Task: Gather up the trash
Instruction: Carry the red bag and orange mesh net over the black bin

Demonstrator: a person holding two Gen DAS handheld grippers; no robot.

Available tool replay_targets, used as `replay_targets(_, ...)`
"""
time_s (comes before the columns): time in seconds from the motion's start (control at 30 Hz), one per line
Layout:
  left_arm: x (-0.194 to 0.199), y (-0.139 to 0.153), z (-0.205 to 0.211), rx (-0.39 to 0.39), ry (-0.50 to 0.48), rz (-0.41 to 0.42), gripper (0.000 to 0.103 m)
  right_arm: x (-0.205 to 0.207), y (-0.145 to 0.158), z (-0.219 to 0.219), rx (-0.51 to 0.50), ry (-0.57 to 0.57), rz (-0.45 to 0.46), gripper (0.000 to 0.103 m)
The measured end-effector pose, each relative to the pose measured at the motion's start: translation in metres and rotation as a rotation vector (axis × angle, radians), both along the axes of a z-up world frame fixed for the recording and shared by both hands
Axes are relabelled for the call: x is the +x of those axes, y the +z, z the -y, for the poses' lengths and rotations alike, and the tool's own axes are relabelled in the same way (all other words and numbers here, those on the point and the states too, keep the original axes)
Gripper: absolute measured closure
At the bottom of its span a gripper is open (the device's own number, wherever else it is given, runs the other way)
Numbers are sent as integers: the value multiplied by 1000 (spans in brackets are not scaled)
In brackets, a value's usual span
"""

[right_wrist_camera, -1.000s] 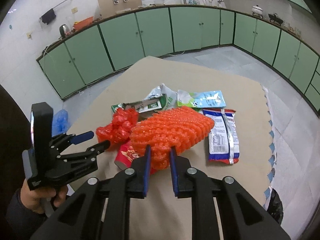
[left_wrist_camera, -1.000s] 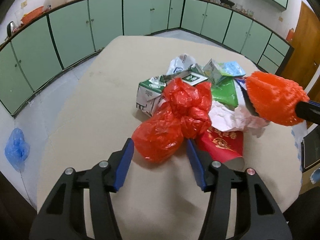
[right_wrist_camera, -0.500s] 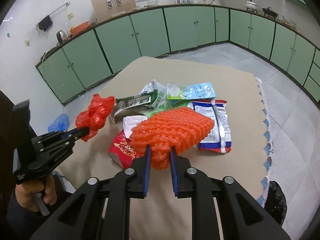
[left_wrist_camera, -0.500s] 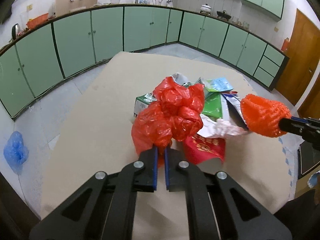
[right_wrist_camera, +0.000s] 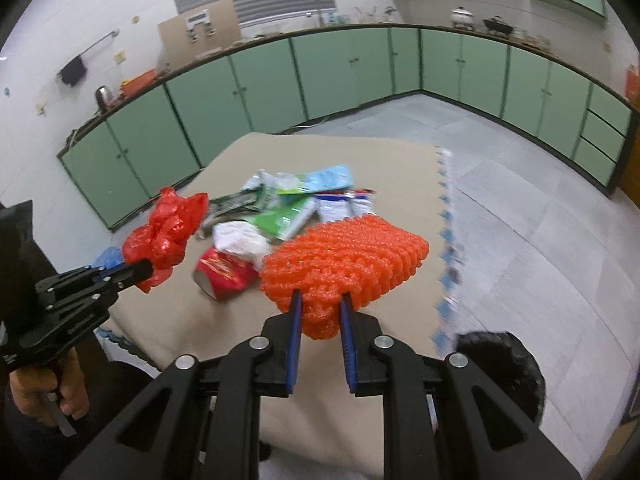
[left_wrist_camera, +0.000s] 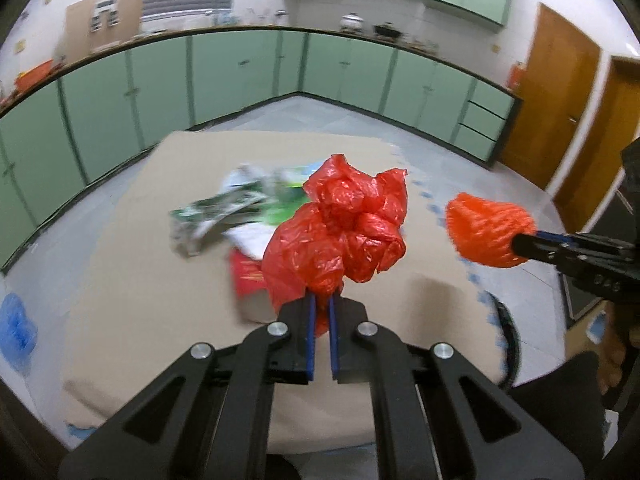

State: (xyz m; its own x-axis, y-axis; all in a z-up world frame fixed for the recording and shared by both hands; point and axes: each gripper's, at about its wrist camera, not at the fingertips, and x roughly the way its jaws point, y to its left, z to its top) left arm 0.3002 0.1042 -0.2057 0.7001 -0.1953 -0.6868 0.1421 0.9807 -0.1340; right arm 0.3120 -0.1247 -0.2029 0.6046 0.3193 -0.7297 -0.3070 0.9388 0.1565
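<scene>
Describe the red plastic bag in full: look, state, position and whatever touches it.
The red plastic bag is thin, glossy film, crumpled and bunched into a lumpy wad with creased folds. It hangs in the air above the beige table, clear of the litter pile behind it. The left hand-held gripper is shut on its lower end, blue pads pinching a narrow neck of film while the bulk balloons above. Nothing else touches it; in the right wrist view it sits apart from the orange foam net.

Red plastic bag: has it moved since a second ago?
Yes. The red plastic bag, then lying against the red cup, is lifted off the table in the left gripper.
</scene>
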Motion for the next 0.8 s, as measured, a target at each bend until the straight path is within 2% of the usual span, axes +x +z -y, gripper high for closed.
replay_targets(0.2, -3, 1, 77, -12, -143, 7, 99, -21, -10, 62, -11, -110, -19, 85)
replay_targets(0.47, 1, -15, 168, -14, -305, -21, 99, -43, -28, 141, 7, -253, -49, 85)
replay_targets(0.63, 7, -30, 215, -1, -387, -49, 99, -51, -41, 177, 17, -320, -71, 85)
replay_targets(0.8, 10, -43, 245, 6, -432, -74, 99, -57, -55, 202, 24, -370, -99, 85)
